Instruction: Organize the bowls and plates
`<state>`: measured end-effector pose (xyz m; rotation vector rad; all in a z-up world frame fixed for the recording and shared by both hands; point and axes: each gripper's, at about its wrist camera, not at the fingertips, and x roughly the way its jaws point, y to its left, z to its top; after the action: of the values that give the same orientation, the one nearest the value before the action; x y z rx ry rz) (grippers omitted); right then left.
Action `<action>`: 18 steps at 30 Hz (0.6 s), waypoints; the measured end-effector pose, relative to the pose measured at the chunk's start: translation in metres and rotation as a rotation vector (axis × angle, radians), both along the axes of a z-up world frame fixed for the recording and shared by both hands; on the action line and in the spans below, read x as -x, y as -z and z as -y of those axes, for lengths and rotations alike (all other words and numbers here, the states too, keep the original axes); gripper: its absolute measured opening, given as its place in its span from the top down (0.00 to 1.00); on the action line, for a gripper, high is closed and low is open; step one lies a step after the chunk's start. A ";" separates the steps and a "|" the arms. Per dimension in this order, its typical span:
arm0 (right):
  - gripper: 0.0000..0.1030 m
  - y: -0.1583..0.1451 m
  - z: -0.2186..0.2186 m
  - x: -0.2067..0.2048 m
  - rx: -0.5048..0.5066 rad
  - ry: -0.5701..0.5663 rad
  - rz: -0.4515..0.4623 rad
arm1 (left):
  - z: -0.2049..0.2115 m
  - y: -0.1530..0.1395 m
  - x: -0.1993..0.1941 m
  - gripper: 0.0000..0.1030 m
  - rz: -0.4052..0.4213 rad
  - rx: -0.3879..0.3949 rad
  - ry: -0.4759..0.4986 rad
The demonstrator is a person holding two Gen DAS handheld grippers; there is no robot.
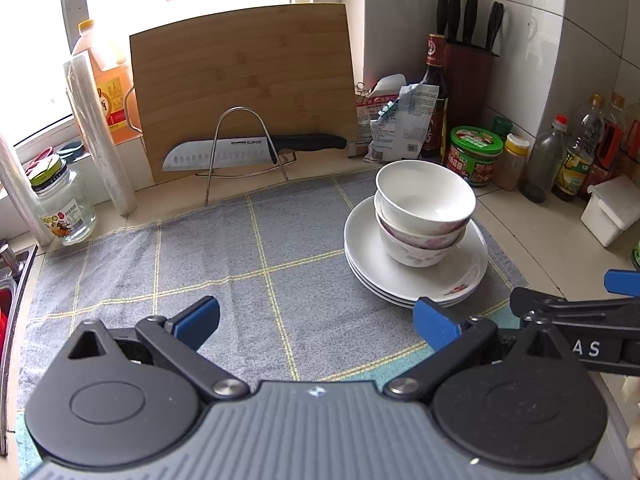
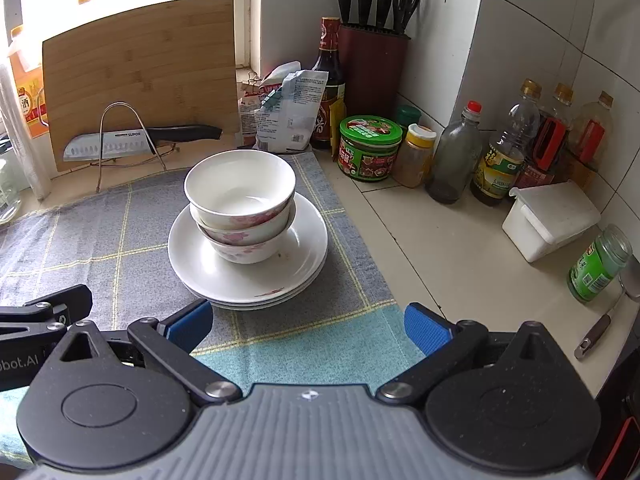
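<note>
Three white bowls with pink flowers are nested on a stack of white plates on the grey checked cloth. My left gripper is open and empty, above the cloth to the left of the stack. My right gripper is open and empty, just in front of the plates. The right gripper also shows at the right edge of the left wrist view.
A bamboo cutting board and a knife on a wire rack stand at the back. Sauce bottles, jars and a knife block line the right corner. A white box sits right. A sink edge lies left.
</note>
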<state>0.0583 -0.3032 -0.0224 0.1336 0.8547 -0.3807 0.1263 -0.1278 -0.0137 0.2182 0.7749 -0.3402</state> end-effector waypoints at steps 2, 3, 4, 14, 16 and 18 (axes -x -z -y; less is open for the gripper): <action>0.00 -0.001 0.000 0.000 0.000 0.000 0.002 | 0.000 -0.001 0.001 0.01 0.003 -0.001 -0.001; 0.00 -0.001 0.000 0.000 -0.001 -0.001 0.003 | -0.001 -0.001 0.001 0.01 0.004 -0.002 -0.002; 0.00 -0.001 0.000 0.000 -0.003 0.000 0.003 | -0.001 -0.002 0.001 0.01 0.005 -0.004 -0.003; 0.00 -0.002 -0.001 0.000 0.004 -0.007 0.003 | -0.001 -0.004 0.004 0.01 0.008 -0.006 -0.011; 0.00 -0.002 -0.001 0.001 0.005 -0.007 0.004 | -0.001 -0.004 0.005 0.01 0.007 -0.003 -0.010; 0.00 -0.003 -0.002 0.002 0.009 -0.004 0.003 | -0.001 -0.004 0.006 0.01 0.007 -0.002 -0.009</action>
<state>0.0565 -0.3012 -0.0197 0.1243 0.8498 -0.3802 0.1205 -0.1271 -0.0093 0.2173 0.7688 -0.3305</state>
